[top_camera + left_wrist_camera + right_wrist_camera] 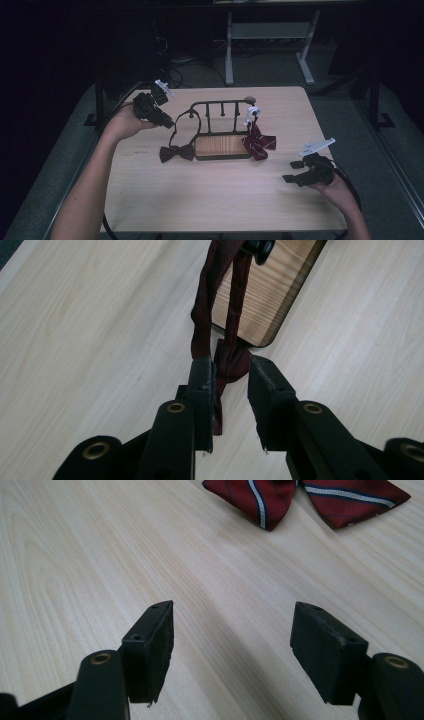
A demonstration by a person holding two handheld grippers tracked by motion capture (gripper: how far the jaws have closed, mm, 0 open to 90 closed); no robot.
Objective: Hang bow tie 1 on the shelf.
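Note:
A black rack [220, 103] with a wooden base [222, 146] stands mid-table. A dark bow tie [176, 152] lies at its left, its strap [202, 315] looped up over the rack's end knob [260, 246]. My left gripper [167, 121] hovers beside that strap. In the left gripper view the left gripper [232, 365] is open, with the strap and the tie's knot in the gap between its jaws. A red striped bow tie [259, 142] rests at the rack's right end. My right gripper [291, 171] stands open near the table's right edge, the striped tie [305, 495] ahead of it.
A small white piece [252, 112] sits on the rack's right end above the striped tie. The light wooden table [210, 195] has bare room in front of the rack. Behind it stands a white desk frame [229, 50] on a dark floor with cables.

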